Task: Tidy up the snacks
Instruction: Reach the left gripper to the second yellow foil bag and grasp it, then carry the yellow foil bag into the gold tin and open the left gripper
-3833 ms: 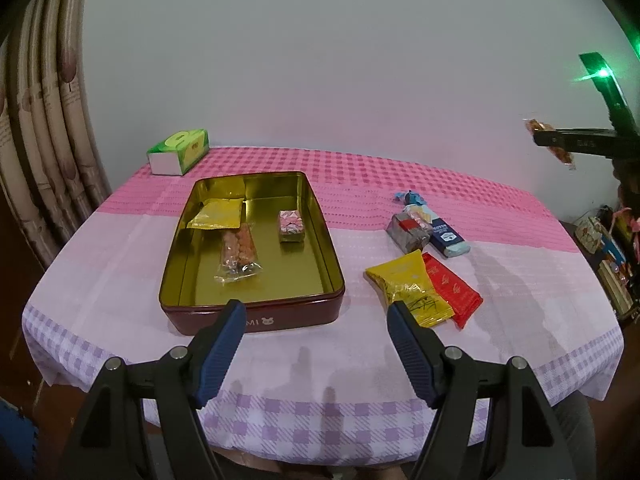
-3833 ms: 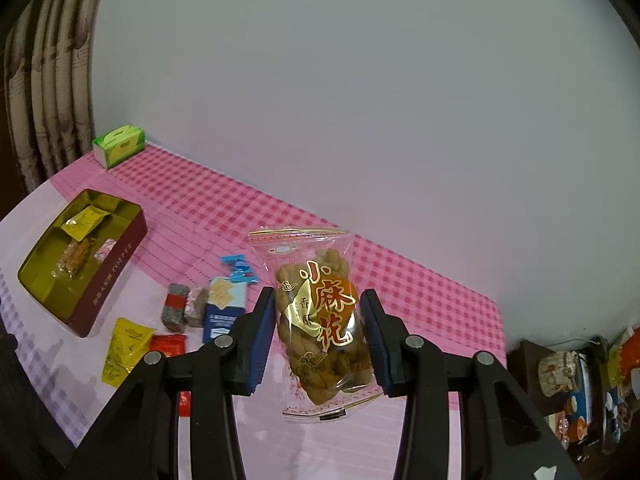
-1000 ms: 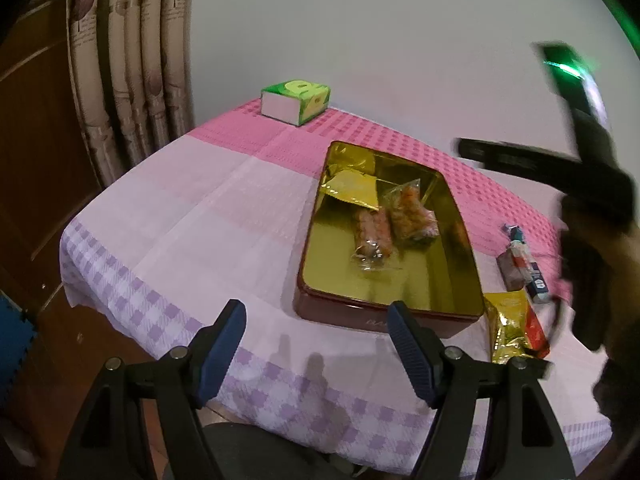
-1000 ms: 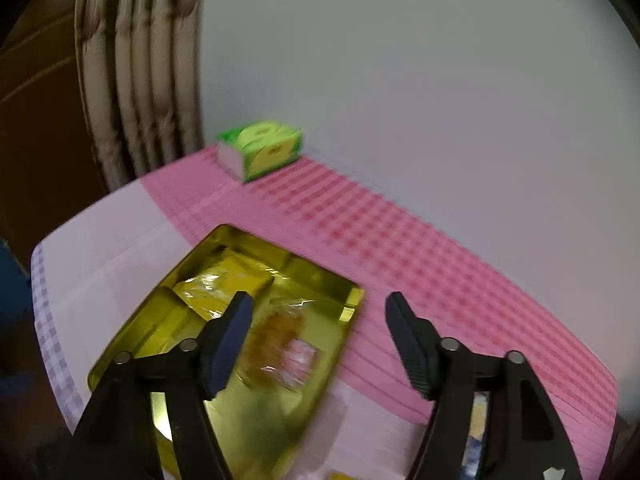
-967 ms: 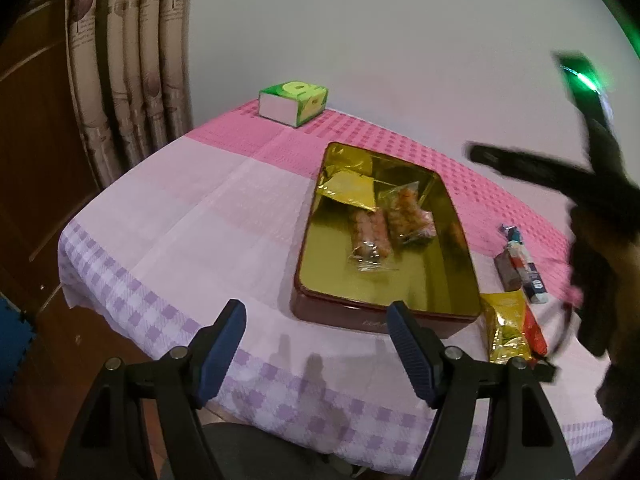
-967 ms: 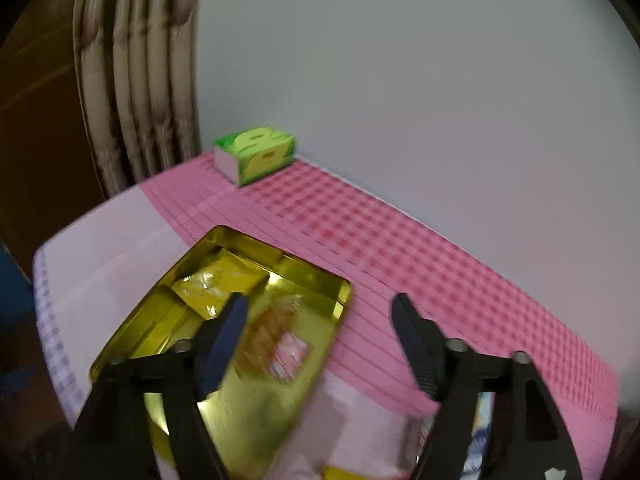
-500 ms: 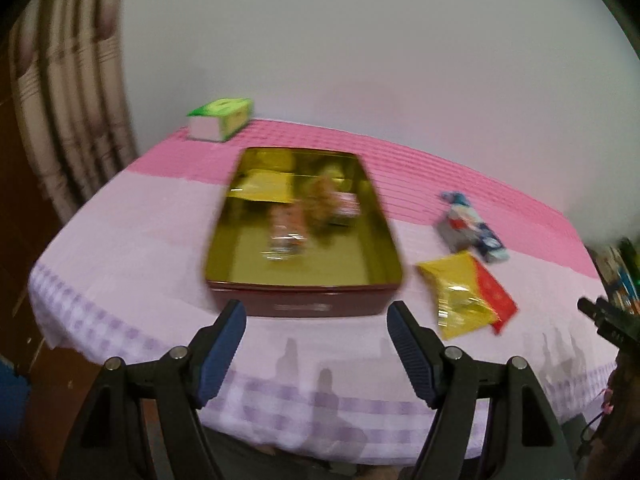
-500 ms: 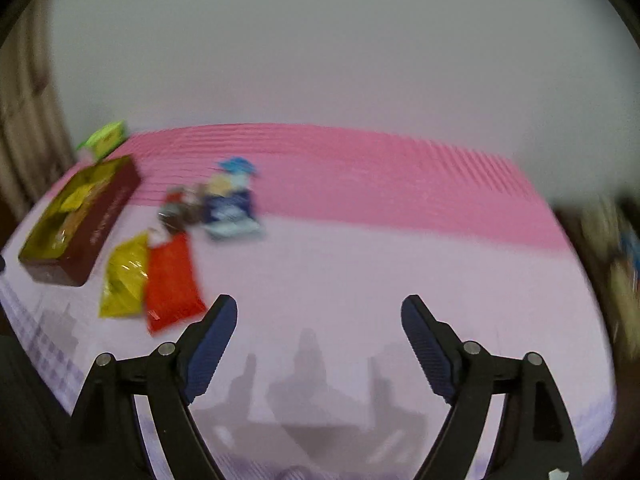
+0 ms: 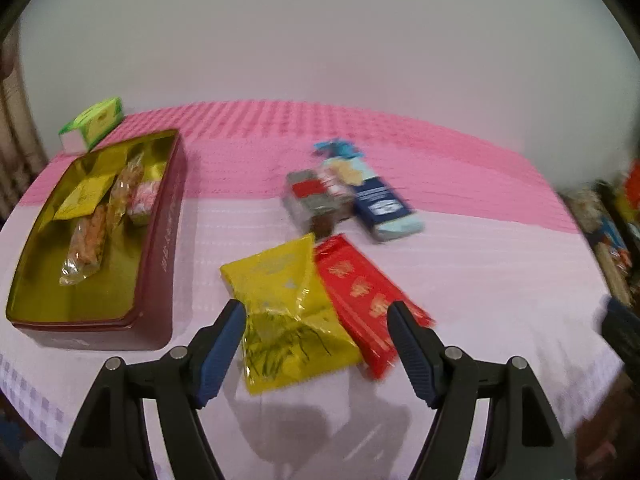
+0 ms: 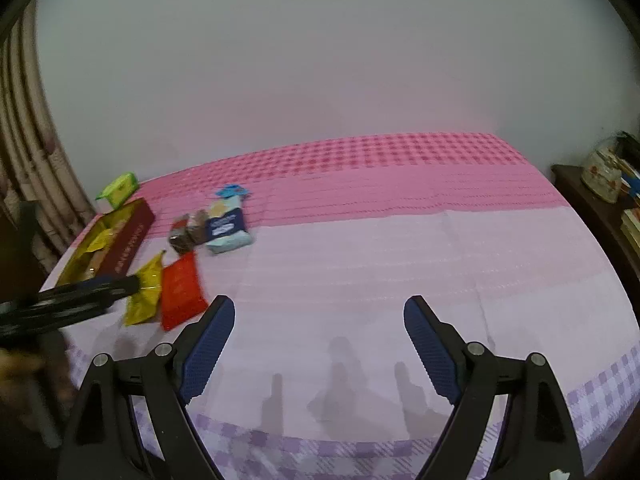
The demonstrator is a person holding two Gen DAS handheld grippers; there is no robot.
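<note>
Table [image 9: 500, 272]: holds everything.
Tin [image 9: 160, 240]: far left, with several packets [image 9: 86, 236] lying inside.
Tissue box [image 9: 92, 122]: just beyond the tin, at the far left edge.
Two flat packets [image 9: 320, 304]: side by side, overlapping, right of the tin, near edge.
Small snack cluster [image 9: 344, 196]: beyond the two flat packets.
Right half of table [image 10: 440, 248]: well apart from the snacks.

Left claw [image 9: 314, 334] held low and level, blue-padded fingers spread wide, nothing between them, right claw [image 10: 318, 332] likewise level, fingers [image 10: 208, 350] wide apart, empty
</note>
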